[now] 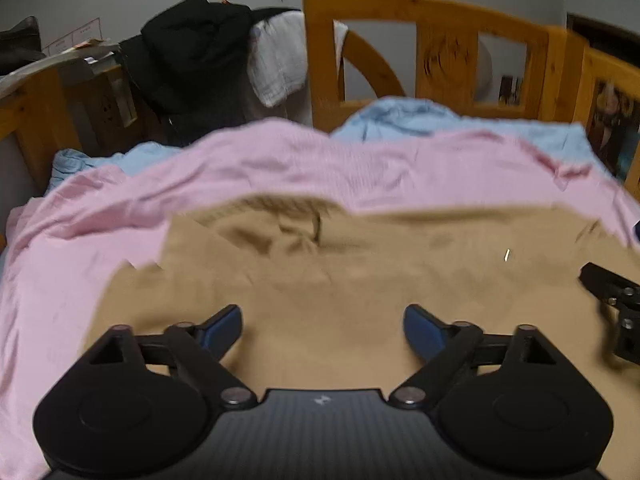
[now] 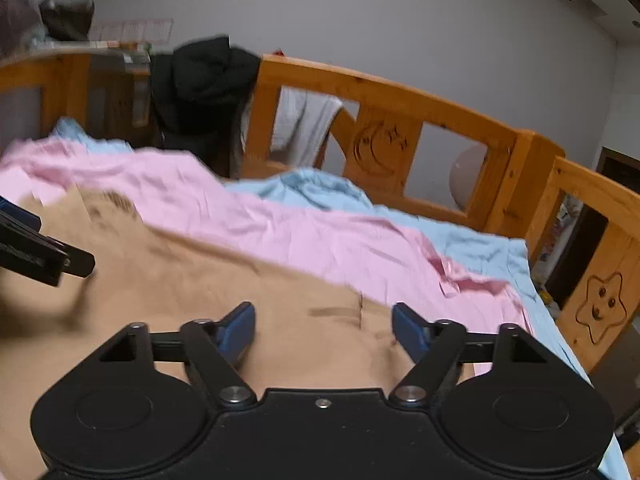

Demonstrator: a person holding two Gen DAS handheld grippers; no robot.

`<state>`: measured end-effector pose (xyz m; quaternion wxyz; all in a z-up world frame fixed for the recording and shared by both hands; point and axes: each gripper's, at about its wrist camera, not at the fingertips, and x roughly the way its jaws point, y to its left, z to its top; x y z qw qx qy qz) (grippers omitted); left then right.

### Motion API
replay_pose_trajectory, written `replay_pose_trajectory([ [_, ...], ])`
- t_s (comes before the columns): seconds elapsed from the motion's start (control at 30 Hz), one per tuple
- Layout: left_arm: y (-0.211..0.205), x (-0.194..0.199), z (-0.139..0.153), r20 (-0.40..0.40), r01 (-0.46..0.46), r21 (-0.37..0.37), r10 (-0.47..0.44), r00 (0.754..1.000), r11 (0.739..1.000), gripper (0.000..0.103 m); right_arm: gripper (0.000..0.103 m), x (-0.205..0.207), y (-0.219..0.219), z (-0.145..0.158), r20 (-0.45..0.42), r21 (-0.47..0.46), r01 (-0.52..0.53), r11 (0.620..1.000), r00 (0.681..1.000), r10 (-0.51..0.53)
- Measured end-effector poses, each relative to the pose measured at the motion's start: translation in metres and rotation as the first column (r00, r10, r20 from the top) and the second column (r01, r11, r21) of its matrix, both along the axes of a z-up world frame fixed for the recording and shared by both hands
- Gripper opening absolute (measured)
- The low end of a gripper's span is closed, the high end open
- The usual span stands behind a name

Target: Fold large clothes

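Note:
A large tan garment lies spread on a pink sheet on the bed. My left gripper hovers over the tan cloth, open wide, with nothing between its blue pads. In the right wrist view the same tan garment fills the lower left. Over it, near its right edge, is my right gripper, open too, its blue pads clear of the fabric. Each gripper shows in the other's view: the right gripper at the right edge, the left gripper at the left edge.
A wooden bed rail with carved moon and star runs along the far side. Light blue bedding lies under the pink sheet. A black garment and a white cloth hang over the rail's corner.

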<state>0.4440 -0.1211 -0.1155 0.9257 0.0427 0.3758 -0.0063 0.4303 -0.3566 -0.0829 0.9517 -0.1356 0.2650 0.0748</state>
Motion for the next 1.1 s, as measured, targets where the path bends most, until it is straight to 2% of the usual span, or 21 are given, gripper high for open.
replay_pose_trajectory([
  [0.07, 0.003, -0.007, -0.016, 0.025, -0.024, -0.005, 0.024, 0.999, 1.000, 0.103, 0.089, -0.005, -0.002, -0.015, -0.015, -0.012, -0.008, 1.000, 1.000, 0.008],
  [0.13, 0.008, -0.013, -0.029, 0.032, -0.038, -0.041, 0.039, 0.999, 0.998, 0.103, 0.089, -0.009, -0.001, -0.035, -0.024, -0.019, -0.007, 1.000, 1.000, 0.006],
  [0.27, 0.003, -0.018, -0.042, 0.076, -0.030, -0.011, 0.031, 0.997, 0.999, 0.103, 0.093, -0.010, -0.003, -0.062, -0.018, -0.008, 0.005, 1.000, 1.000, -0.005],
  [0.33, 0.006, -0.015, -0.043, 0.068, -0.030, -0.030, 0.032, 0.997, 0.999, 0.103, 0.093, -0.004, -0.003, -0.067, -0.028, -0.005, 0.006, 1.000, 1.000, -0.006],
  [0.43, 0.009, -0.018, -0.039, 0.073, -0.022, -0.043, 0.025, 0.997, 0.999, 0.102, 0.094, -0.004, -0.008, -0.064, -0.039, 0.028, -0.003, 1.000, 0.999, 0.004],
  [0.53, 0.019, -0.028, -0.023, 0.098, -0.063, -0.049, 0.067, 0.993, 0.997, 0.099, 0.092, -0.017, -0.027, -0.045, 0.000, 0.135, -0.015, 0.991, 1.000, 0.015],
  [0.63, 0.031, -0.049, -0.010, 0.144, -0.077, -0.084, 0.089, 0.986, 0.993, 0.102, 0.097, -0.047, -0.052, -0.023, 0.072, 0.134, 0.085, 0.987, 0.993, -0.095],
  [0.7, 0.033, -0.054, -0.015, 0.125, -0.091, -0.064, 0.098, 0.987, 0.994, 0.102, 0.097, -0.064, -0.071, -0.019, 0.086, 0.124, 0.180, 0.976, 0.978, -0.191],
  [0.77, 0.032, -0.052, -0.027, 0.082, -0.090, -0.047, 0.094, 0.992, 0.995, 0.102, 0.098, -0.071, -0.085, -0.027, 0.034, 0.109, 0.244, 0.963, 0.968, -0.249],
  [0.87, 0.027, -0.054, -0.036, 0.119, -0.068, -0.003, 0.067, 0.991, 0.998, 0.103, 0.100, -0.067, -0.097, -0.048, -0.050, 0.122, 0.278, 0.953, 0.961, -0.273],
  [0.97, 0.031, -0.054, -0.040, 0.137, -0.047, -0.026, 0.050, 0.989, 0.999, 0.103, 0.102, -0.056, -0.102, -0.058, -0.109, 0.146, 0.319, 0.936, 0.946, -0.305],
  [1.1, 0.034, -0.054, -0.033, 0.119, -0.034, -0.031, 0.037, 0.992, 0.999, 0.102, 0.102, -0.059, -0.102, -0.055, -0.099, 0.155, 0.317, 0.936, 0.947, -0.304],
])
